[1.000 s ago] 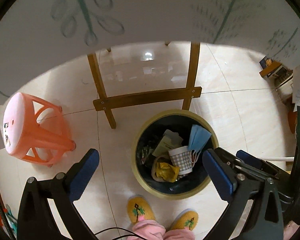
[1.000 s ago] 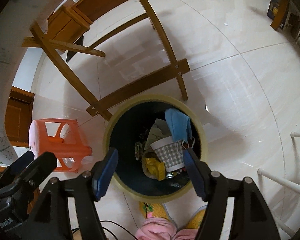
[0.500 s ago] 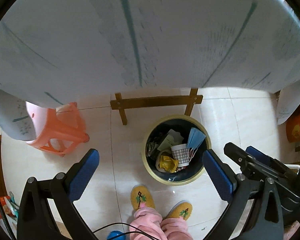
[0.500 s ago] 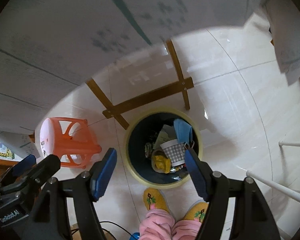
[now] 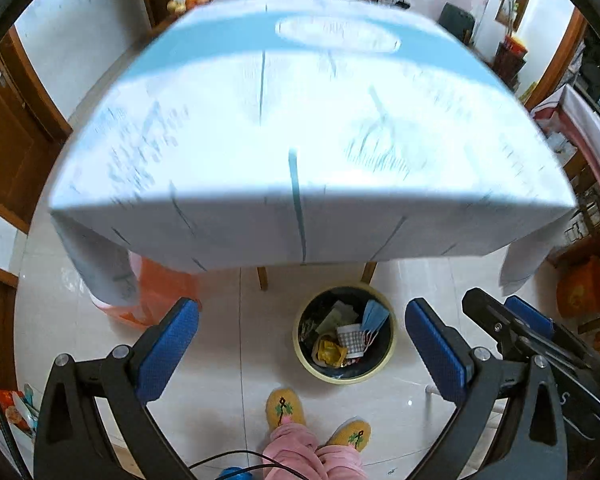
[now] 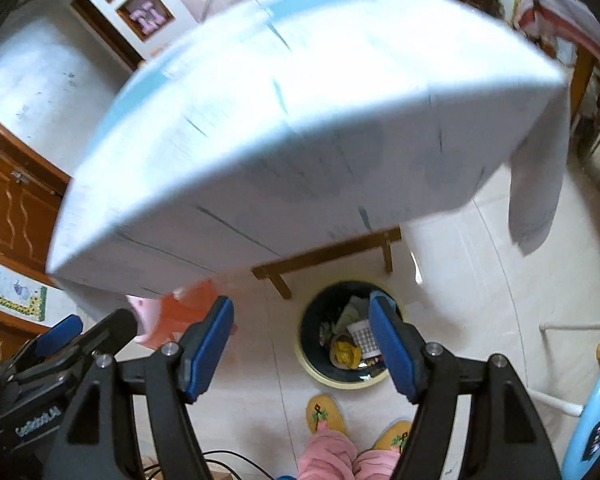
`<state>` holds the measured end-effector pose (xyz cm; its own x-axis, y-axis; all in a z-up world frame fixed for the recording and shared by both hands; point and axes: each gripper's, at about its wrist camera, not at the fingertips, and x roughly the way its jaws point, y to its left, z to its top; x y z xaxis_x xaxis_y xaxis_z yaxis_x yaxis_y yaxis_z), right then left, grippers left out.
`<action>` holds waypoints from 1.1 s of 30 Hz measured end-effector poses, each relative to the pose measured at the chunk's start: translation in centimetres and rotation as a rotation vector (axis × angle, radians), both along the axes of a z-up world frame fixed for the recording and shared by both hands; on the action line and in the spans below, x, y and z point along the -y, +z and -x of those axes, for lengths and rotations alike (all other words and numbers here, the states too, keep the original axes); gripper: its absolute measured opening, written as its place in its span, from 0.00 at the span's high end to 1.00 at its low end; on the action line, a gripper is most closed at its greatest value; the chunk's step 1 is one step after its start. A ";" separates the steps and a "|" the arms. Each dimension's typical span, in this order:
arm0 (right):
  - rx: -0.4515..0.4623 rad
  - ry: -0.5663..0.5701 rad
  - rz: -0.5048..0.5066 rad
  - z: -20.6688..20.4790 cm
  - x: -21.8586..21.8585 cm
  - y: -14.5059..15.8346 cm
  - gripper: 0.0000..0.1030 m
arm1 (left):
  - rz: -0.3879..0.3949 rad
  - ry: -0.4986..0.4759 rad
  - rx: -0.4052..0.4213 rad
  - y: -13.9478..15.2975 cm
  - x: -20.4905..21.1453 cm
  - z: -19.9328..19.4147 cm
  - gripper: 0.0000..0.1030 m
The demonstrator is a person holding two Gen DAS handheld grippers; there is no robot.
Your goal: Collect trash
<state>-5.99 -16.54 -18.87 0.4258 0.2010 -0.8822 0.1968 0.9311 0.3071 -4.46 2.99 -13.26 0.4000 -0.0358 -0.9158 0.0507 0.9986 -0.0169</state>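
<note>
The trash bin point(image 5: 345, 339) stands on the floor before your slippers point(image 5: 285, 407), filled with a mask point(image 5: 374, 315) and paper cup point(image 5: 350, 337); your left claw point(image 5: 298, 354) and right claw point(image 6: 302, 350) are apart, empty, above the blurred desk point(image 5: 300, 120)

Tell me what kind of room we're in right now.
Probably a home dining room: a table under a patterned tablecloth, a tiled floor, wooden cabinet doors, and a half-full trash bin.

Left tool point(image 5: 302, 338) spread wide, nothing between its blue pads point(image 5: 168, 348); right tool point(image 6: 302, 346) just beside it, likewise gaping and empty-handed.
</note>
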 end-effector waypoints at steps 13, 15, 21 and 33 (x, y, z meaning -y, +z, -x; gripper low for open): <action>0.149 0.059 0.038 0.9 -0.8 15.6 0.32 | 0.034 0.056 0.086 13.5 -1.3 0.6 0.01; 0.166 0.071 0.050 0.8 -1.0 17.1 0.32 | 0.029 0.067 0.112 15.2 -1.4 0.7 0.01; 0.210 0.079 0.059 1.0 -1.4 21.2 0.31 | 0.009 0.074 0.181 18.7 -1.1 1.3 0.01; 0.273 0.070 0.123 1.7 -2.1 24.3 0.31 | -0.004 0.070 0.211 20.4 -1.0 1.5 0.01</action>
<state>-7.68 -14.42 5.42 0.6389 0.1372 -0.7570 0.0562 0.9730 0.2238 -5.99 3.97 7.11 0.5839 0.0016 -0.8118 -0.0162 0.9998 -0.0097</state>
